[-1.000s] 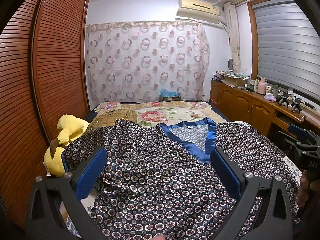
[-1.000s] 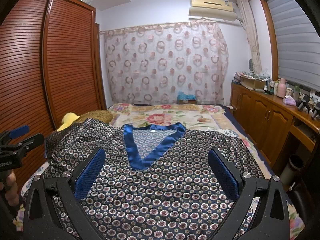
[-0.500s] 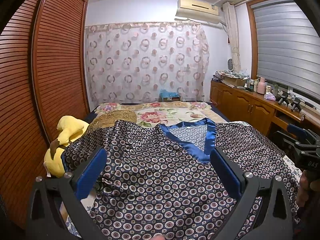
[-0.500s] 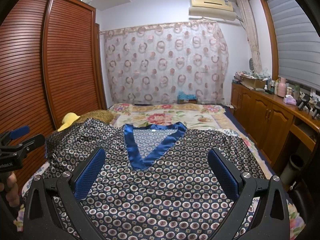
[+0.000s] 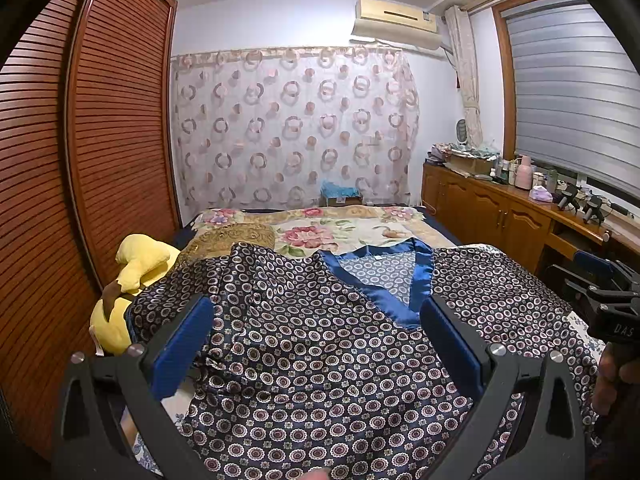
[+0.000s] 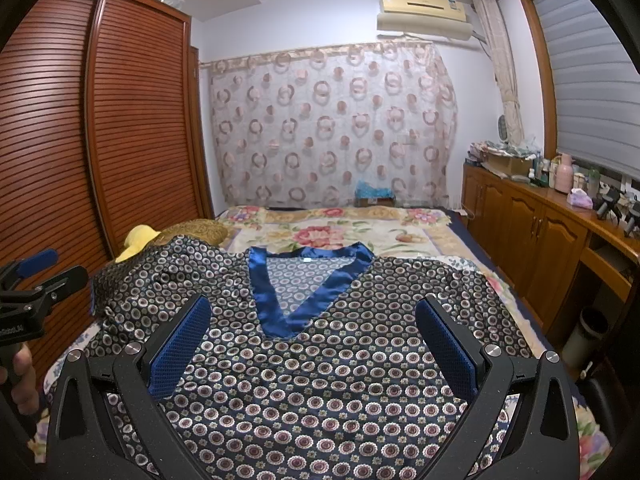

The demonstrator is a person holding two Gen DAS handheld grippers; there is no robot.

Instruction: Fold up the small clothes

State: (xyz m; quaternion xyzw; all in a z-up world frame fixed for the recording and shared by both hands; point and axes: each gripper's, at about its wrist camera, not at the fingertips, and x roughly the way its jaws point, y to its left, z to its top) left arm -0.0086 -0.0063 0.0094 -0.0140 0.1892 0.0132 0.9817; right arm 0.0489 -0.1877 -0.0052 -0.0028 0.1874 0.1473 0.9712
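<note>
Across the lower half of both wrist views, a dark patterned satin top [image 5: 320,344] [image 6: 320,360] is seen spread flat, front side up, on the bed [image 5: 320,236] [image 6: 344,236]. Its blue V-neck trim [image 5: 384,300] [image 6: 280,300] is shown right of centre in the left wrist view and just left of centre in the right wrist view, with the point of the V directed toward the bottom of the frame. One sleeve [image 5: 188,276] is seen rumpled at centre left of the left wrist view, next to a yellow plush toy [image 5: 132,280] [image 6: 138,240]. The left gripper [image 5: 316,328] is held above the garment with its blue-padded fingers [image 5: 182,346] spread wide; nothing is held between them. The right gripper [image 6: 312,336] is likewise held over the cloth, its fingers [image 6: 180,348] set wide apart and empty. Each gripper is also visible at the edge of the other view: the left gripper at the left edge of the right wrist view, gripped by a hand [image 6: 20,376], and the right gripper at the right edge of the left wrist view, gripped by a hand [image 5: 616,376]. A floral bedspread [image 5: 332,232] is visible beyond the garment. A louvred wooden wardrobe [image 5: 80,160] occupies the left of the frame, a circle-patterned curtain [image 5: 296,128] the centre, and a wooden worktop [image 5: 520,200] with cabinets the right.
</note>
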